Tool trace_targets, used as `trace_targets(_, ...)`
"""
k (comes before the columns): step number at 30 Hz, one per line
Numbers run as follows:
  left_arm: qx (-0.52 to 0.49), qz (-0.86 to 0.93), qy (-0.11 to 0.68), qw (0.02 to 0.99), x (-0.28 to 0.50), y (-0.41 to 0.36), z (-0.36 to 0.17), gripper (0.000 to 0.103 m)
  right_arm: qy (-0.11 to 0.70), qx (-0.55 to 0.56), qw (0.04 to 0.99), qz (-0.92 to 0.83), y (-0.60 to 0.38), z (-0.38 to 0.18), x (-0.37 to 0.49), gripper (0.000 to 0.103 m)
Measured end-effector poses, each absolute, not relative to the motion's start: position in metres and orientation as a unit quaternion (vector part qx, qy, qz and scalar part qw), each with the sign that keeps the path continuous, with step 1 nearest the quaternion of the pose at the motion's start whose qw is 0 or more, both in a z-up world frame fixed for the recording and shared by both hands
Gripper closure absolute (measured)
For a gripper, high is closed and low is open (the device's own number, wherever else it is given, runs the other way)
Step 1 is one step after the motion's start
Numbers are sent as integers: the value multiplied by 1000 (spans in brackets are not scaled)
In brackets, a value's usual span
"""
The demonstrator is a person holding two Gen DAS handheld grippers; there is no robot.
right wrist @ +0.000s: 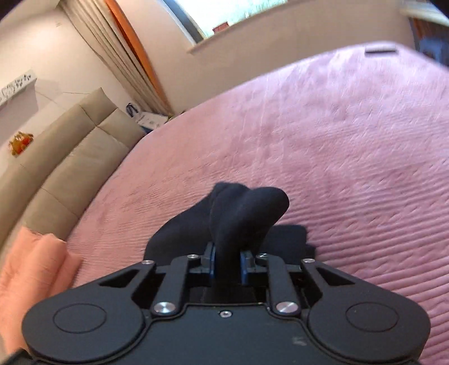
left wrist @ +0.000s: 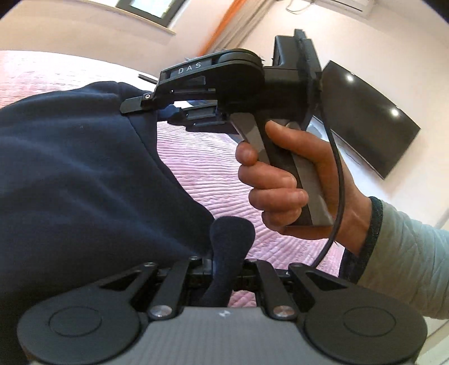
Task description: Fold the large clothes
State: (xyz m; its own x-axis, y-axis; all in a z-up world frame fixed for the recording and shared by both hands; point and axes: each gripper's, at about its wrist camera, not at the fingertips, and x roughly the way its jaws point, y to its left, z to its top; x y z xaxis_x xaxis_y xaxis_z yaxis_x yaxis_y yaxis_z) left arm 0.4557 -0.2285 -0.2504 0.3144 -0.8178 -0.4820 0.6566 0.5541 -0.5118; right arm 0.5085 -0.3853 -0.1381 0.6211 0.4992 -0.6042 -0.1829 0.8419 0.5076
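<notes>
Navy garment (left wrist: 70, 168); pink ribbed bedspread (right wrist: 336, 140); peach cloth (right wrist: 33, 266).

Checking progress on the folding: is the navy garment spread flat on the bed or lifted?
Lifted, not flat: the navy garment hangs bunched above the pink bedspread, pinched in both the left gripper and the right gripper.

Location: home bedroom.
Indicators: bed (right wrist: 322, 146) under pink quilted cover, padded beige headboard (right wrist: 70, 157), wall-mounted TV (left wrist: 367, 120), window (right wrist: 224, 14) with pleated curtain (right wrist: 123, 53), air conditioner (left wrist: 350, 4) high on wall.
</notes>
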Motion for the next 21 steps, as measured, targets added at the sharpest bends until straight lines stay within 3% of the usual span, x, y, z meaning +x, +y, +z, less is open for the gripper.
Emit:
trace_targets(2, -108, -462, 372, 797, 458, -235, -257, 94, 389, 193, 882, 184, -387, -140, 506, 83)
trace_targets(5, -111, -444, 401, 794, 468, -238, -276, 91, 417, 184, 875, 162, -388, -168, 517, 71)
trace_targets(6, -111, -435, 409, 794, 469, -237, -283, 91, 432, 185, 870, 153, -389, -181, 522, 54)
trace_targets(9, -105, -434, 418, 791, 463, -234, -286, 85, 465, 227, 845, 137, -402, -205, 530, 25)
trace_targets(13, -94, -440, 437, 779, 453, -207, -258, 84, 457, 218, 856, 106, -428, -180, 515, 27)
trace_targets(18, -88, -372, 414, 826, 456, -159, -211, 80, 439, 95, 889, 91, -415, -136, 502, 27)
trace_targets(21, -93, -336, 387, 853, 477, -155, -209, 81, 401, 39, 906, 128, -380, -112, 499, 27)
